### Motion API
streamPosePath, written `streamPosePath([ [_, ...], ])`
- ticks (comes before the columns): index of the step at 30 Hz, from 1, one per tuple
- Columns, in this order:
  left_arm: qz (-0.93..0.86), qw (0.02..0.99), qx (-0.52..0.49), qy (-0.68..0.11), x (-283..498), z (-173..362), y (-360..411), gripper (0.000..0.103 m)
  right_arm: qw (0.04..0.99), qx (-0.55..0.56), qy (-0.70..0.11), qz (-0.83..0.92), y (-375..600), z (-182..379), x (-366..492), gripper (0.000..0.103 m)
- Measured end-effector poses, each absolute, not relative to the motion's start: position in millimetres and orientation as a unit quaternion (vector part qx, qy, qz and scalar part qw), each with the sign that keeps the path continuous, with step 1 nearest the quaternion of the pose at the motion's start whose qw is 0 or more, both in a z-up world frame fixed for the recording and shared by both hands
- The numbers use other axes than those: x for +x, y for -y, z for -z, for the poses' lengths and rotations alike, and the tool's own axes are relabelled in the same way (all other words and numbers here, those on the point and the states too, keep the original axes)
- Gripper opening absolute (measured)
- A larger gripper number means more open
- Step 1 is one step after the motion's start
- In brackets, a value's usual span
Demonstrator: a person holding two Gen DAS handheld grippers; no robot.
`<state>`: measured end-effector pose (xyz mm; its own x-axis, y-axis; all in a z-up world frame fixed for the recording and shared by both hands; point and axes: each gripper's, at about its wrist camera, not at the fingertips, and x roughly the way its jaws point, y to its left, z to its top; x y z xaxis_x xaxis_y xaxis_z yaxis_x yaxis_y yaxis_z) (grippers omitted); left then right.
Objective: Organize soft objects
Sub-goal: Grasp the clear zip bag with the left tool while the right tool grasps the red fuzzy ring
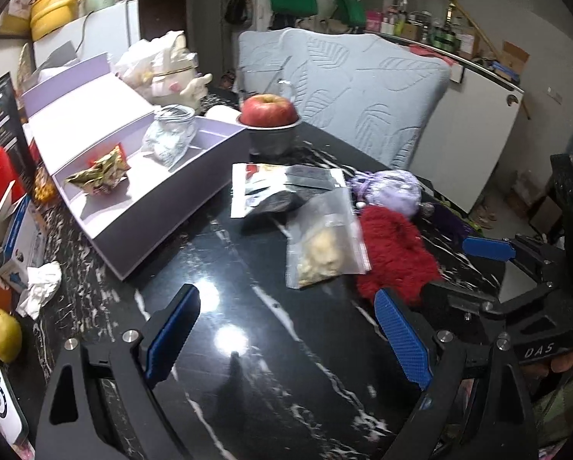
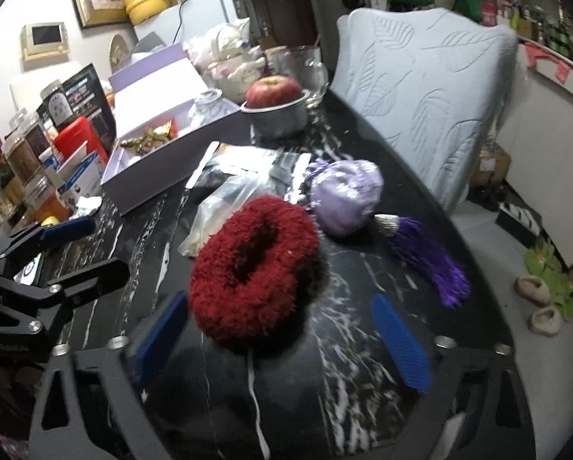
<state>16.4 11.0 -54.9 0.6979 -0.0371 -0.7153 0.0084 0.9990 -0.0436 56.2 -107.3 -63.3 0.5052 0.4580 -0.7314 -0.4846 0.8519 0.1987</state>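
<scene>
A fluffy red scrunchie (image 2: 254, 268) lies on the black marble table (image 2: 363, 306), just ahead of my open right gripper (image 2: 282, 341), between its blue fingers; it also shows in the left wrist view (image 1: 393, 249). A lilac pouch (image 2: 346, 195) with a purple tassel (image 2: 432, 257) lies behind it. A clear zip bag (image 1: 323, 241) and a black-and-white packet (image 1: 282, 188) lie mid-table. The lilac box (image 1: 141, 180) holds a wrapped snack (image 1: 100, 172) and a clear pouch (image 1: 169, 140). My left gripper (image 1: 286, 341) is open and empty over bare table.
An apple (image 1: 269, 109) sits in a metal bowl behind the box. A grey padded chair (image 1: 363, 96) stands at the far table edge. Cartons, jars, a crumpled tissue (image 1: 41, 287) and a lemon (image 1: 3, 335) crowd the left side.
</scene>
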Motion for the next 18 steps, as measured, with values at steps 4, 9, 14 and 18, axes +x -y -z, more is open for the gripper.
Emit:
streamPosePath([
  [4, -0.004, 0.921, -0.028, -0.389, 23, 55, -25, 0.093, 0.86, -0.016, -0.423, -0.285, 94, 70, 67, 0.103],
  [9, -0.005, 0.918, -0.039, -0.394, 35, 56, -33, 0.093, 0.859, -0.018, -0.421, -0.289, 87, 77, 75, 0.102],
  [14, 0.002, 0.915, -0.028, -0.402, 48, 62, -27, 0.093, 0.838, 0.01, -0.444, -0.318, 91, 85, 82, 0.051],
  [18, 0.023, 0.911, -0.031, -0.41, 57, 66, -20, 0.093, 0.83, 0.01, -0.446, -0.334, 96, 82, 80, 0.041],
])
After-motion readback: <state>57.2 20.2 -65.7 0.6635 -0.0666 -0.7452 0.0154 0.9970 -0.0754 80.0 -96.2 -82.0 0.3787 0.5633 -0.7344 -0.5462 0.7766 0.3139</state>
